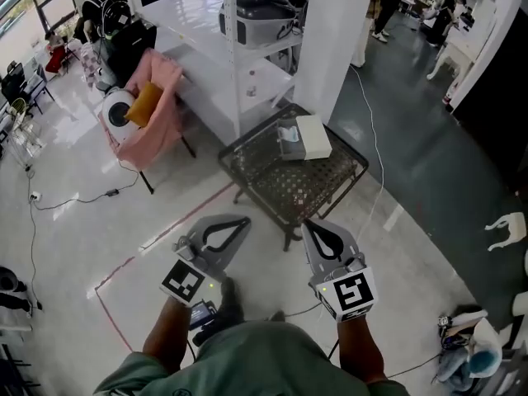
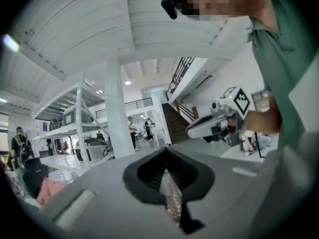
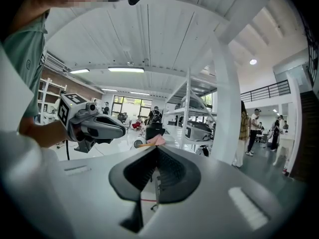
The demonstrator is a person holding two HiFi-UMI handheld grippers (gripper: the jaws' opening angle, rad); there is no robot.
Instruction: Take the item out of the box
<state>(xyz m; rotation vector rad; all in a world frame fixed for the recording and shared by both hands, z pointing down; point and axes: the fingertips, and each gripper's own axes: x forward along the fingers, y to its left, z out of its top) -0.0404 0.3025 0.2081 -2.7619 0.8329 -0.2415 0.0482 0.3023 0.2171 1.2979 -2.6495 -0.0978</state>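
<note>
A white box [image 1: 313, 136] lies on a small dark mesh table [image 1: 285, 190] ahead of me, with a grey-blue item [image 1: 289, 143] touching its left side. My left gripper [image 1: 242, 219] and right gripper [image 1: 307, 224] are held side by side over the floor, short of the table's near edge. Both are shut with nothing between the jaws. In the left gripper view the shut left gripper [image 2: 166, 152] points level, with the right gripper [image 2: 214, 124] beside it. The right gripper view shows the shut right gripper [image 3: 158, 149] and the left gripper [image 3: 94, 126] next to it.
White shelving [image 1: 239, 48] and a white pillar [image 1: 340, 31] stand just behind the table. A pink-draped chair [image 1: 158, 97] is at the left. Red tape [image 1: 165, 236] and cables [image 1: 78, 198] cross the floor. People stand in the far background.
</note>
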